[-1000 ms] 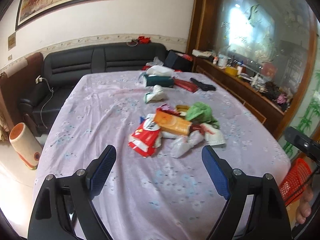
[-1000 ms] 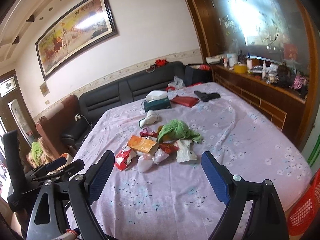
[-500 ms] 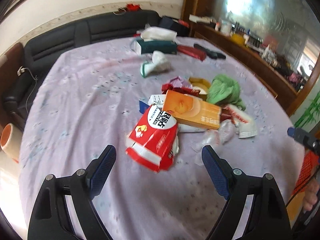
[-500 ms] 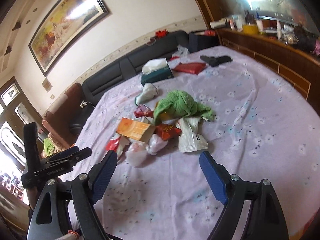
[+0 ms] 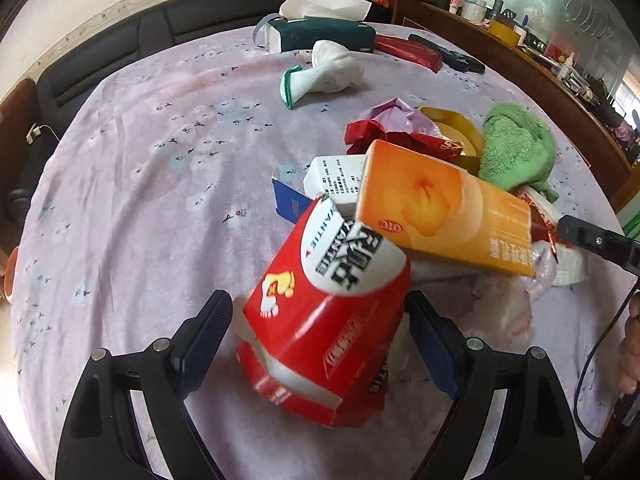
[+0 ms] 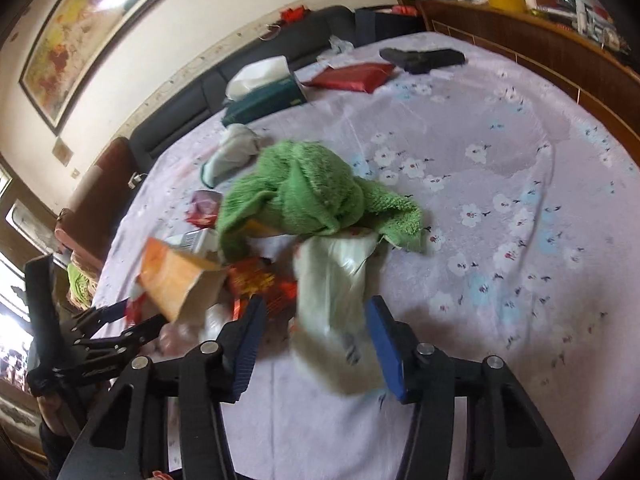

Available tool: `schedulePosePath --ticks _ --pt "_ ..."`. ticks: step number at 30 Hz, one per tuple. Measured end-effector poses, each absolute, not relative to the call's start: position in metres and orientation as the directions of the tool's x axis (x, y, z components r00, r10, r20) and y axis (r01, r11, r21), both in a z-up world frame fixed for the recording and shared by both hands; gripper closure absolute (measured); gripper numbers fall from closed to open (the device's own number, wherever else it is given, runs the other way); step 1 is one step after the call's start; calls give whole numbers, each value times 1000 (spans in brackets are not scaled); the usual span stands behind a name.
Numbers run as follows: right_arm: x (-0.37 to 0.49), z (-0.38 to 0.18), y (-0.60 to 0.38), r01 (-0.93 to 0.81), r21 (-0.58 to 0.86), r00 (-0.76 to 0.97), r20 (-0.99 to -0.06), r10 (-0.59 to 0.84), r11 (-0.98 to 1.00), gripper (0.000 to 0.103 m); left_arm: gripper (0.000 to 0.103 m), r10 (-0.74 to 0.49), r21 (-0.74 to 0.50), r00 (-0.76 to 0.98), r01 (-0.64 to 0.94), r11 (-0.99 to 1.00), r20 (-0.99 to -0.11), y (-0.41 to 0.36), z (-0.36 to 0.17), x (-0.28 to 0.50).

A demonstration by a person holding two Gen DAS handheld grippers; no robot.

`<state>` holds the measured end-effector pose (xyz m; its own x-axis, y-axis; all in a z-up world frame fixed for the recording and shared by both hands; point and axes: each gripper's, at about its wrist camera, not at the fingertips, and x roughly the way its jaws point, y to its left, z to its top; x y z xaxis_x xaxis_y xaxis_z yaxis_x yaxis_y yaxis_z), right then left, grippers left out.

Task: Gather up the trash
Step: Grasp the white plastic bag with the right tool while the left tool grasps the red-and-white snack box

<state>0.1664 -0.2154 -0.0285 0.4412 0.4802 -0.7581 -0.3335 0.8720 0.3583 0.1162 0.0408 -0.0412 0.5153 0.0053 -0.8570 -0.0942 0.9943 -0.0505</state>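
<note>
You saw a lilac floral tablecloth, a dark green tissue box at its far edge, a black sofa behind, and a framed painting on the wall.

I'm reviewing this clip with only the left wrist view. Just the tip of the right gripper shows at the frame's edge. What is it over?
Observer: The right gripper straddles a crumpled white bag. Its fingers are closing and do not press it yet.
Operator: Is anything lying on that bag?
Observer: Yes, a corner of the green towel drapes over its far end.
Operator: Anything else close to those fingers?
Observer: A red wrapper lies beside the bag, between it and the orange box.
</note>
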Motion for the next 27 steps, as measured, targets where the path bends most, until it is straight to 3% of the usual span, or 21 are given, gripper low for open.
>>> schedulePosePath --ticks 3,9,10,11,22,27 --pt "175 -36 -212 -319 358 427 -773 470 878 54 18 12 -47 506 -103 994 -863 42 -46 121" --pt "173 -47 -215 -284 366 408 -790 457 886 61 41 68 6 514 -121 993 -855 39 -30 102" --pt "169 -46 -217 -282 365 411 -790 455 887 61 49 75 12 512 -125 992 -856 39 -29 97" --pt "166 -46 -219 -282 366 411 -789 456 887 62 65 80 13 512 -133 991 -855 38 -27 89" --pt "83 -29 -266 -274 425 444 -740 505 863 66 68 -16 -167 524 -243 956 -852 35 -17 12" --pt "36 -3 -288 -295 414 513 -692 508 861 66 68 -26 -196 585 -229 953 -811 12 2 -13"
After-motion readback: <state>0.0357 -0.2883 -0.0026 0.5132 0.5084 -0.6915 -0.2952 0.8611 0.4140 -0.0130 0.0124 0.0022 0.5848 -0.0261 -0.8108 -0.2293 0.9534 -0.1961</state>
